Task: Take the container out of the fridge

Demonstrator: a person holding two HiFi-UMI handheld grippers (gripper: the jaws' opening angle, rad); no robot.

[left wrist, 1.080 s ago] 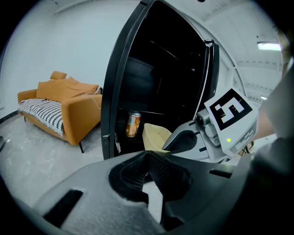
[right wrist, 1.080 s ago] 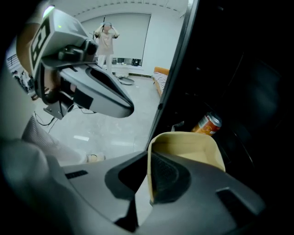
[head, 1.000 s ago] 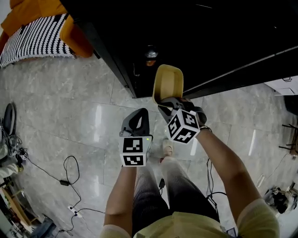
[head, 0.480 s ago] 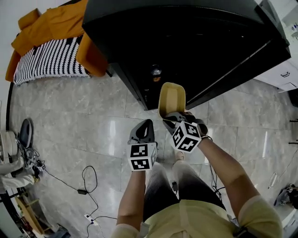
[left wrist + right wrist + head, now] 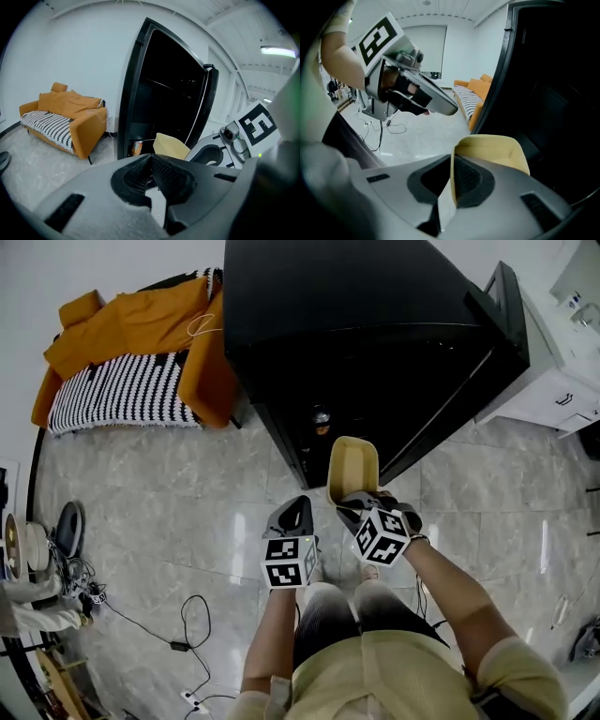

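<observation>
Two grippers hang side by side above the grey tiled floor (image 5: 169,484), both aimed at a tall black fridge (image 5: 375,343) straight ahead. Its door (image 5: 211,89) stands open on the side of the right gripper (image 5: 354,504). Well off beyond the left gripper (image 5: 296,505), against the wall, sits an orange sofa (image 5: 141,334) with a black-and-white striped cover (image 5: 112,395). The pale yellow container (image 5: 352,468) is out of the fridge, in the air before the dark opening. It sticks forward from the right gripper, whose jaws are clamped on its near wall, one pad inside and one outside. The left gripper, just beside the right one, has its jaws closed together with nothing between them. Beyond the container, low inside the fridge, stands a small can (image 5: 322,419).
</observation>
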